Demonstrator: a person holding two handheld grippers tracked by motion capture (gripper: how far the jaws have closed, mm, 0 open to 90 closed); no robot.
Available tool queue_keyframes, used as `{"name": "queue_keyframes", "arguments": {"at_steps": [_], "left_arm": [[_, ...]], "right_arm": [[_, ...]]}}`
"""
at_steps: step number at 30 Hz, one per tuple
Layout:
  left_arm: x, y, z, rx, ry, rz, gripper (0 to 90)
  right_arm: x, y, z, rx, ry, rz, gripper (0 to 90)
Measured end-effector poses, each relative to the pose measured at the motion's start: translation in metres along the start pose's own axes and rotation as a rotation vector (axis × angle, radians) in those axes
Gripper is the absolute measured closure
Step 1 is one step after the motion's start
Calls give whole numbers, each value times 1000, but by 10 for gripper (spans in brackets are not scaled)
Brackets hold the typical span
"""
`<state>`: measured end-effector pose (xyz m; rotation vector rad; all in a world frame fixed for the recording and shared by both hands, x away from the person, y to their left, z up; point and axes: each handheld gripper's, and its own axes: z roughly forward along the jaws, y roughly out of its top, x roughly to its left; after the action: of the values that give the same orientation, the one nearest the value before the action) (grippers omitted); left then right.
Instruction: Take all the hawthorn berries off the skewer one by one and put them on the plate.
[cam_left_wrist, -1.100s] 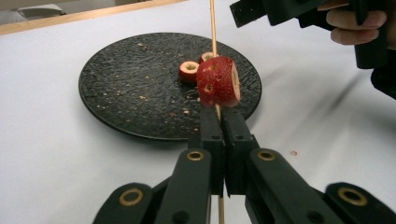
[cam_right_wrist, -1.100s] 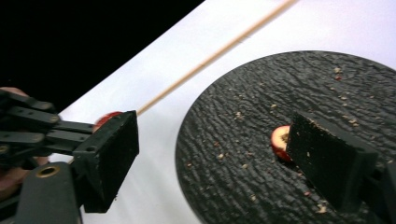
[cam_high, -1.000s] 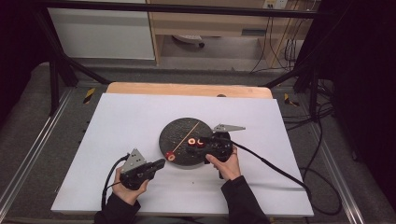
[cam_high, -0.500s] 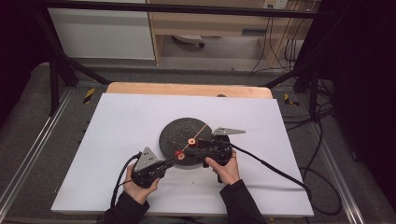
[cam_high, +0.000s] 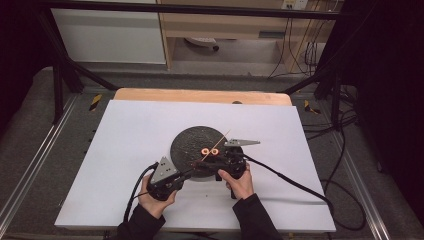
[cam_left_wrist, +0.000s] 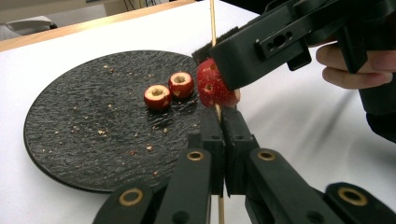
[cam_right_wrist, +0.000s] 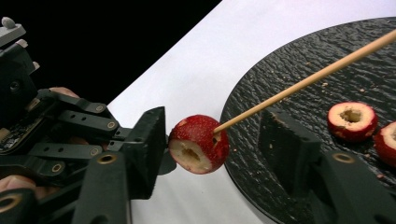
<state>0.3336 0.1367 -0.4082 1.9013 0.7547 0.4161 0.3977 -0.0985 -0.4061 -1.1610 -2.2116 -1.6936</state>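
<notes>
Wooden skewer lay pinched shut in my left gripper, at the dark plate's five o'clock. In the left gripper view my right gripper had been closing around the speared red fruit. In the right gripper view the fruit hung between jaws not yet touching; soft and cored, it wanted gentle flank pressure.

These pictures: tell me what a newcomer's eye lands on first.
A red cored fruit threaded on a thin wooden skewer, between the right gripper jaws, which have just been closing, beside the dark round plate. The left gripper clamps the skewer's lower end, and two more cored fruits sit on the plate.
</notes>
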Motion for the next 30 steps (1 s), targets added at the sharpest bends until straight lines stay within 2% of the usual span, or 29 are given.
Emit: {"name": "queue_keyframes", "arguments": {"at_steps": [9, 17, 30], "left_arm": [[-1, 0, 0, 1, -6, 7, 880], [-1, 0, -3, -10, -8, 8, 880], [3, -4, -18, -20, -7, 14, 880]], "right_arm": [[1, -1, 0, 15, 40, 9, 580], [0, 2, -2, 6, 56, 12, 590], [-6, 25, -18, -52, 9, 12, 592]]}}
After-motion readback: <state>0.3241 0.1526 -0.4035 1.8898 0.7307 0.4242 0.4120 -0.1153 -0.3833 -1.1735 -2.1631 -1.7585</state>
